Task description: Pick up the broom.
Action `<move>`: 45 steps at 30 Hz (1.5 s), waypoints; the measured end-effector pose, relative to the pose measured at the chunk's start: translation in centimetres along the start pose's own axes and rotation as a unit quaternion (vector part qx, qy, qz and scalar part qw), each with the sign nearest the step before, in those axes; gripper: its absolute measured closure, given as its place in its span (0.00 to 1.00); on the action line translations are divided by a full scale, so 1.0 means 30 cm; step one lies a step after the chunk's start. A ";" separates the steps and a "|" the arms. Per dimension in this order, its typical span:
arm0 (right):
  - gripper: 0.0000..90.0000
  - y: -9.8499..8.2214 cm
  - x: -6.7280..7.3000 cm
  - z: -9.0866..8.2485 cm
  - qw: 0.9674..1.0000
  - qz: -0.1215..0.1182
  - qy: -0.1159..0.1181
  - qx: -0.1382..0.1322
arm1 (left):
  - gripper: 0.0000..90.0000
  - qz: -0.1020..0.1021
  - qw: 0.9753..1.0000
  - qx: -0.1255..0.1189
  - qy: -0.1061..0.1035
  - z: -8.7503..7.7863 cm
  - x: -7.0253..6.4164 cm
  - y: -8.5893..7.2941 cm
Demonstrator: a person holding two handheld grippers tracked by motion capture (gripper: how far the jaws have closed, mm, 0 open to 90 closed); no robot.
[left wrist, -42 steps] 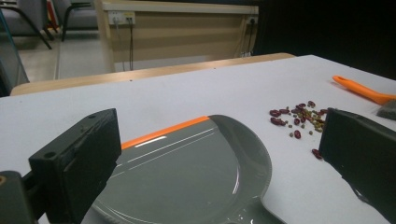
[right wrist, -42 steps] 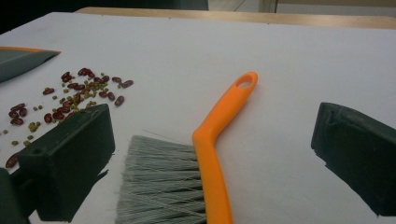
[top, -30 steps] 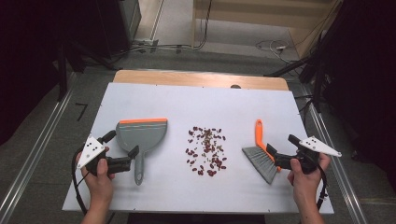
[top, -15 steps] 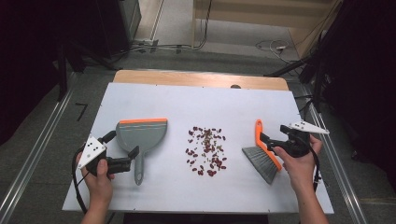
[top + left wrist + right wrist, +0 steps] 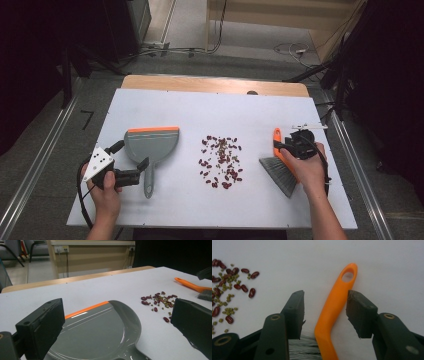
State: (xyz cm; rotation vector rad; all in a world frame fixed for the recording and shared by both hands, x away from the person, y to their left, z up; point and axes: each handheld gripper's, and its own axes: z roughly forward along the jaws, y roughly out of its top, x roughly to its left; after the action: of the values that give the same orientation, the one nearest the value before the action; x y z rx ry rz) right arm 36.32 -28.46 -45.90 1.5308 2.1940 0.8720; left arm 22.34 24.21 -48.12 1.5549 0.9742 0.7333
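Note:
A grey dustpan (image 5: 152, 142) with an orange lip lies left of centre on the white table (image 5: 210, 107). My left gripper (image 5: 132, 154) is open, and its wide jaws straddle the pan's rear (image 5: 100, 325). Red and green beans (image 5: 222, 160) are scattered mid-table. A brush with an orange handle (image 5: 276, 137) and grey bristles lies to their right. My right gripper (image 5: 287, 145) hangs over that handle (image 5: 334, 307). Its jaws have just been closing and flank the handle, with a gap showing on the left side.
The beans (image 5: 160, 301) lie just past the dustpan's right edge, and the brush (image 5: 192, 286) beyond them. A wooden strip (image 5: 215, 84) runs along the table's far edge. Dark equipment and cables stand on the floor behind. Metal rails run along both sides.
My right hand has moved left from the table's right edge onto the brush handle, and its jaws have narrowed around it. The left hand and the dustpan have stayed put.

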 end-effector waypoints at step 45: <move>0.76 -0.074 -0.045 -0.044 0.994 0.048 0.069 -0.072 | 0.00 0.011 1.000 0.007 -0.007 0.019 -0.041 0.019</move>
State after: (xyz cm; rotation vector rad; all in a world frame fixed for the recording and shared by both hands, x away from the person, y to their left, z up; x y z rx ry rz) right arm 34.46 -30.63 -46.45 1.5577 2.1117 1.1727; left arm 22.36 22.82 -47.62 1.5827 0.9558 0.7312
